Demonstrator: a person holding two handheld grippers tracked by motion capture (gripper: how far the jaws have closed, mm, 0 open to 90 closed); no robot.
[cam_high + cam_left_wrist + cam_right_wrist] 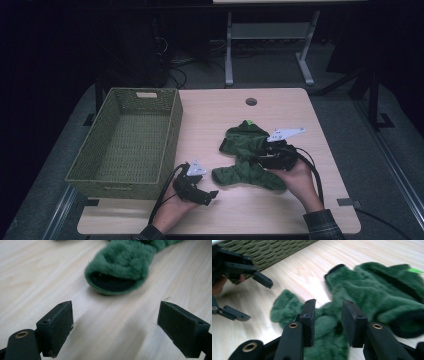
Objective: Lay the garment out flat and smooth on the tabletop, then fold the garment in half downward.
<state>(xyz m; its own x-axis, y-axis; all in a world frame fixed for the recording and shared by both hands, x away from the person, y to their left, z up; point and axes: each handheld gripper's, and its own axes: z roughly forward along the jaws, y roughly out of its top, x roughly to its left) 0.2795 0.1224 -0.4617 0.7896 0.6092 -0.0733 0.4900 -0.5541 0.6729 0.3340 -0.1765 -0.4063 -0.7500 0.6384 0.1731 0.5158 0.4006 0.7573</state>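
A green fleece garment [245, 155] lies spread on the wooden table [210, 115], twisted at its middle. My right gripper [258, 156] rests on that middle; in the right gripper view [328, 312] the jaws stand close together with a bunch of the green pile [374, 290] pinched between them. My left gripper [210, 196] is near the front edge, left of the garment. Its jaws [115, 322] stand wide open over bare wood and point at the garment's cuffed end [120, 270]. The left gripper [257, 300] also appears open at the upper left of the right gripper view.
A green woven basket [172, 130] stands on the table's left half, close behind the left hand; its wall [274, 252] is seen in the right gripper view. A round cable hole [251, 101] sits at the table's back. Desk legs and cables lie on the floor beyond.
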